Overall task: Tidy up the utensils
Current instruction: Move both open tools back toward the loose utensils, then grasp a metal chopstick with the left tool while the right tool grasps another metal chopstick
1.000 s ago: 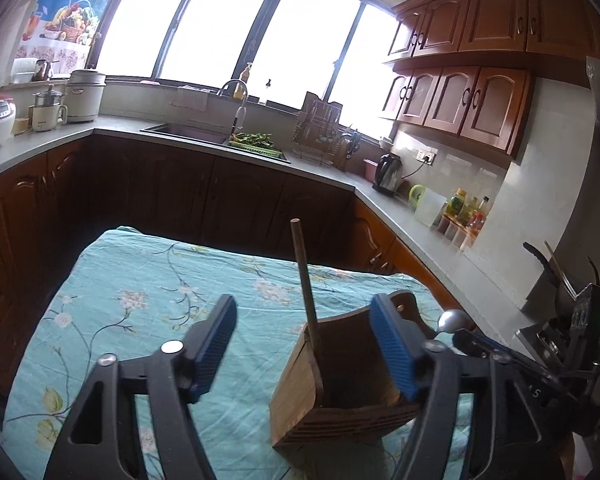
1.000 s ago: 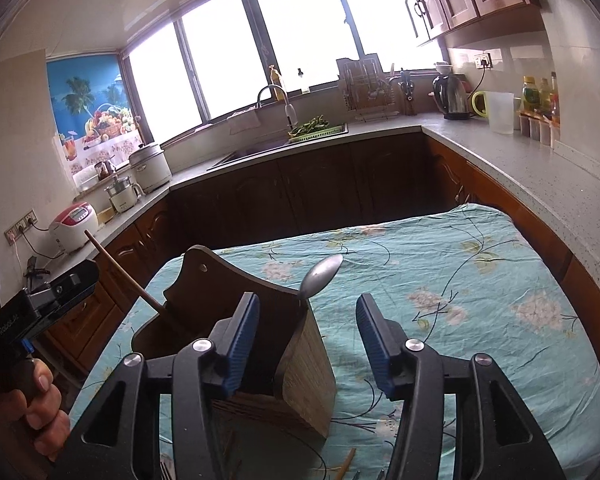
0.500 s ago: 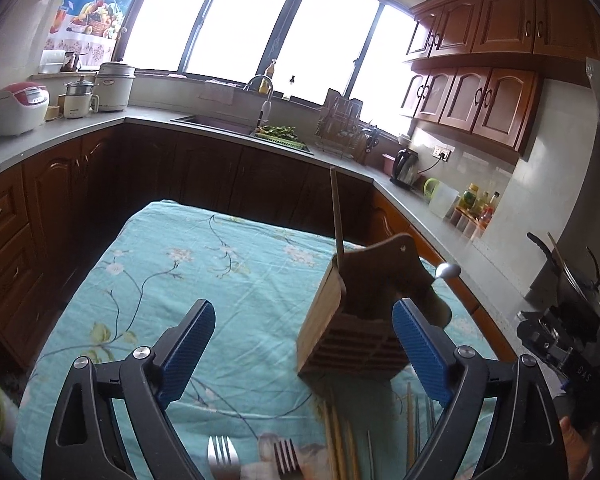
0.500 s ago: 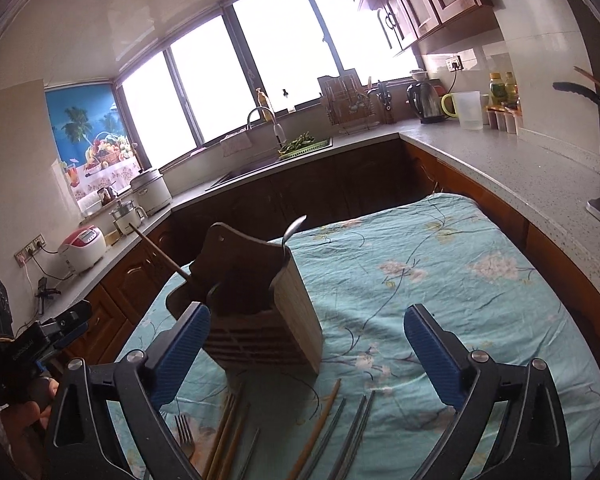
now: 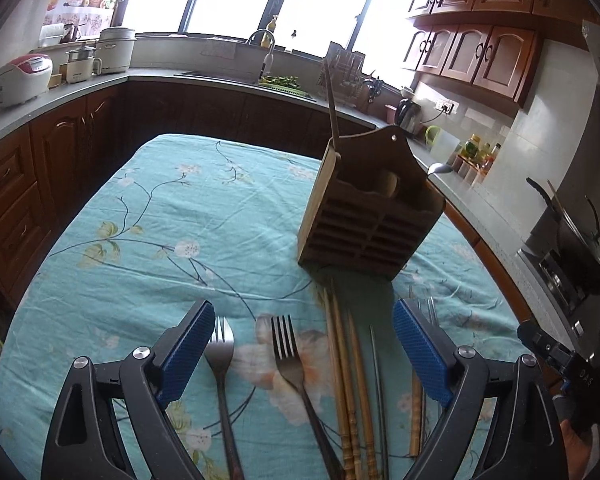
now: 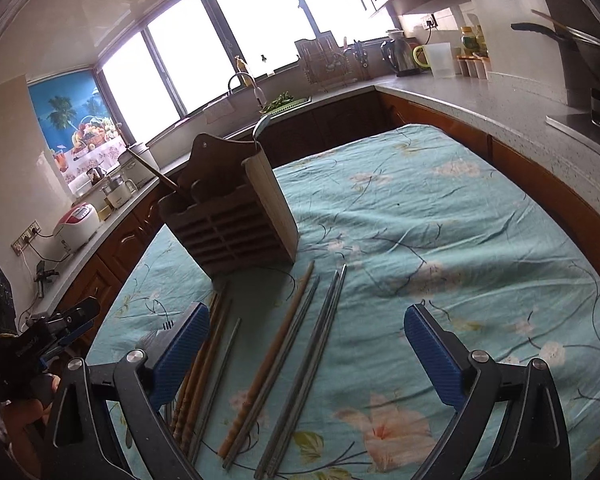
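Observation:
A wooden utensil holder [image 5: 370, 216] [image 6: 236, 224] stands upright on the teal flowered tablecloth [image 5: 160, 220]. One wooden chopstick [image 5: 331, 100] and a spoon [image 5: 440, 168] stick out of its top. In front of it lie two forks [image 5: 220, 352] [image 5: 290, 352], several wooden chopsticks [image 5: 344, 360] [image 6: 284, 340] and metal chopsticks [image 5: 376, 364] [image 6: 324, 320]. My left gripper [image 5: 304, 314] hangs open above the forks and holds nothing. Over the chopsticks my right gripper [image 6: 306, 314] is wide open and also empty.
Dark wooden cabinets and a grey counter [image 6: 480, 92] ring the table on three sides, with a sink [image 5: 220, 76], rice cookers [image 5: 22, 80], a kettle [image 6: 400, 56] and a stove with a pan [image 5: 572, 248]. A hand [image 6: 24, 404] holds the left gripper.
Both grippers have drawn back from the holder and their jaws have spread wider. The forks and chopsticks on the cloth have come into view below them.

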